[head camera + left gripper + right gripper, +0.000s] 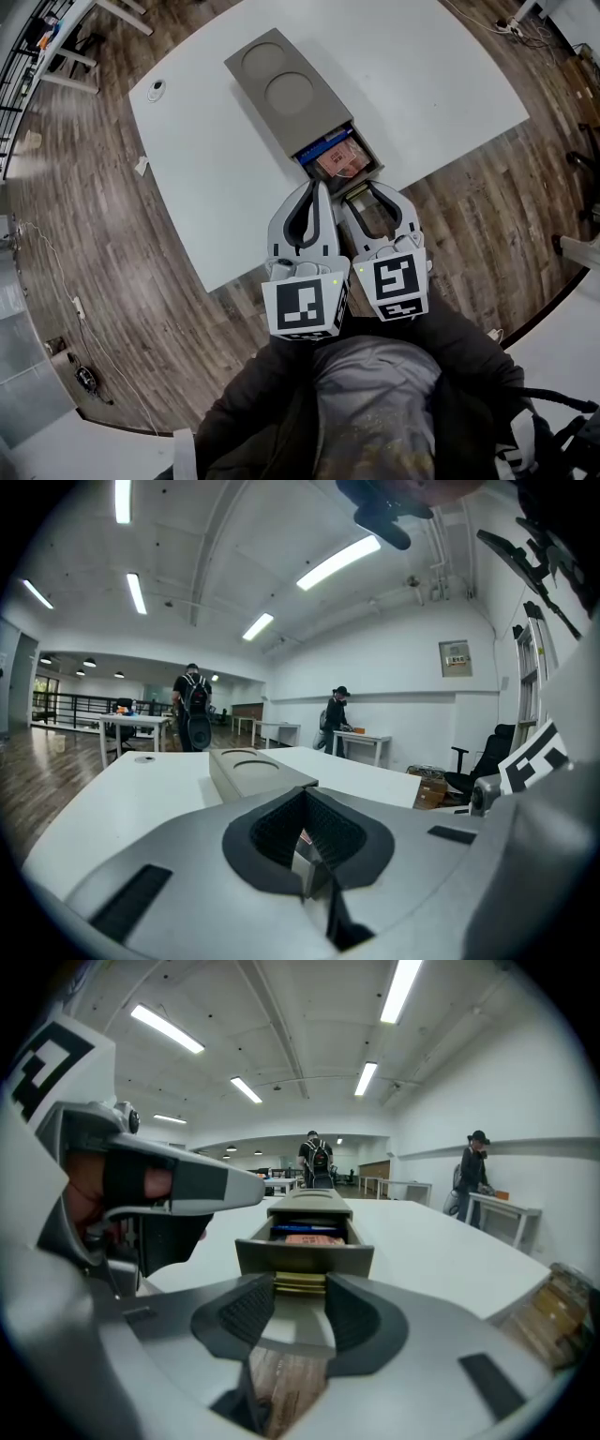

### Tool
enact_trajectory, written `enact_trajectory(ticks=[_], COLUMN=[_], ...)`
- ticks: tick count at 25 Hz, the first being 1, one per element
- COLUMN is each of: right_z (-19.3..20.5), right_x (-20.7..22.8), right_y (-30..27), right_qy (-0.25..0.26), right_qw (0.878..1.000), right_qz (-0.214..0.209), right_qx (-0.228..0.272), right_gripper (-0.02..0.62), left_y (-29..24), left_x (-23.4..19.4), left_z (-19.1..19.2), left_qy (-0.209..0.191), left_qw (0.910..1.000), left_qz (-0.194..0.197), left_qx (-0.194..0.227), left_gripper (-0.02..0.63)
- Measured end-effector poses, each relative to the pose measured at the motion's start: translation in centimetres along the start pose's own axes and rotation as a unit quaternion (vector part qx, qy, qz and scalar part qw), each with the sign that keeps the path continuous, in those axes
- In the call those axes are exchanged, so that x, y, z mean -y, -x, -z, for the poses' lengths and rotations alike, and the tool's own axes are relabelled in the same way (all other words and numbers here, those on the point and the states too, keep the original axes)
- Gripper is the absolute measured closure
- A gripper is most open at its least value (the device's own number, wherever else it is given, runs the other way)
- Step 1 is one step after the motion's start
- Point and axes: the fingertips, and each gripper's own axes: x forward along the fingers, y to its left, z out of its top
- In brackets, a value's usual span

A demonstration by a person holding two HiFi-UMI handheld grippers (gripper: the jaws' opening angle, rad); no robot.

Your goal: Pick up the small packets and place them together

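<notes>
The left tongs (pixel 305 797) are clenched on nothing, tips together, hovering at the table's near edge beside the right tongs (pixel 300 1305). The right tongs are released: the jaws stand apart, pointed at the brass handle (pixel 300 1284) of the drawer (pixel 302 1256), which sits in line with their gap. The pads do not seem to press on it.

The drawer is pulled out of a grey box (pixel 286 89) on the white table (pixel 441 84). The packets (pixel 337 161) lie inside it, an orange one on top and something blue behind; none is out yet.

So this looks like the reach for the first packet, not yet a pick. Next, I judge, the right tongs must rise over the drawer front, dip in and close on the orange packet without nudging the drawer shut
</notes>
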Motion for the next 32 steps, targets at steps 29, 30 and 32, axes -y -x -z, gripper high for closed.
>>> enact_trajectory(ticks=[29, 30, 32], right_z=[5.2, 5.2, 5.3], right_x=[-0.9, -0.9, -0.8], right_y=[8.7, 8.9, 9.1], right_qy=[-0.003, -0.003, -0.003], right_qw=[1.000, 1.000, 1.000], right_qz=[-0.013, -0.013, -0.013], right_qx=[0.001, -0.002, -0.006], right_gripper=[0.419, 0.419, 0.420], left_y=[4.0, 4.1, 4.1], left_x=[7.4, 7.6, 7.9], left_z=[2.6, 2.7, 2.6], left_qy=[-0.012, -0.010, -0.011], left_qw=[0.9992, 0.9991, 0.9990], left_qz=[0.012, 0.013, 0.015], left_qx=[-0.035, -0.039, -0.040], left_gripper=[0.603, 0.603, 0.603])
